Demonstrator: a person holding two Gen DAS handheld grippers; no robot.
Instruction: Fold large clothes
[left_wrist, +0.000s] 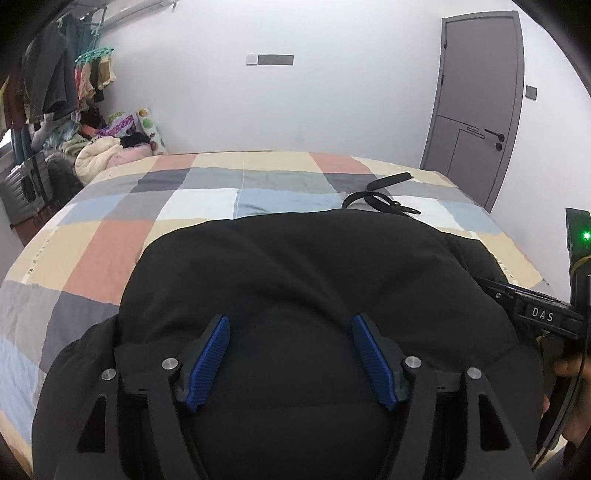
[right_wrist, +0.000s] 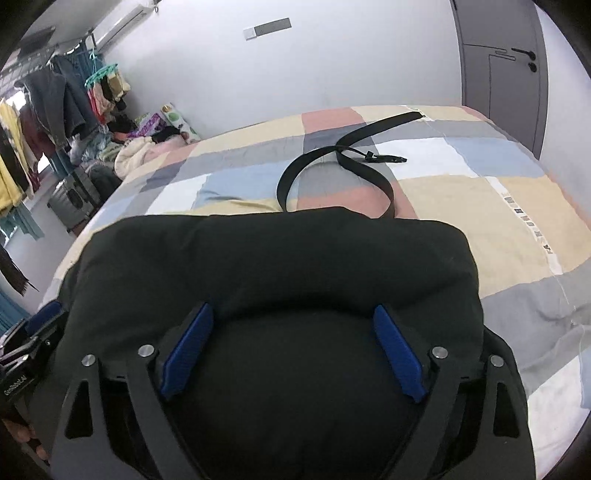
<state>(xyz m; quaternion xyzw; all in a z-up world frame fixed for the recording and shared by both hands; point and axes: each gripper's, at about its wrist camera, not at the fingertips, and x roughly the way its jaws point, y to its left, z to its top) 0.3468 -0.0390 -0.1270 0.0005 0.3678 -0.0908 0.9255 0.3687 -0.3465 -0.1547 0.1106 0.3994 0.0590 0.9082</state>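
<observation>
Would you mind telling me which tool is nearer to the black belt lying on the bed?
Right. The right tool, open over the black garment, faces the belt almost straight ahead; the left tool, also open, sees it farther off to its right.

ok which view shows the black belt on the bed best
The right wrist view: the black belt shows nearly whole, looped across the checked bedspread. In the left wrist view, the black garment hides most of it, leaving its far end visible.

Beyond the black garment (right_wrist: 266, 258), bare checked bedspread (right_wrist: 480, 206) lies open, crossed only by a belt (right_wrist: 343, 155).
</observation>
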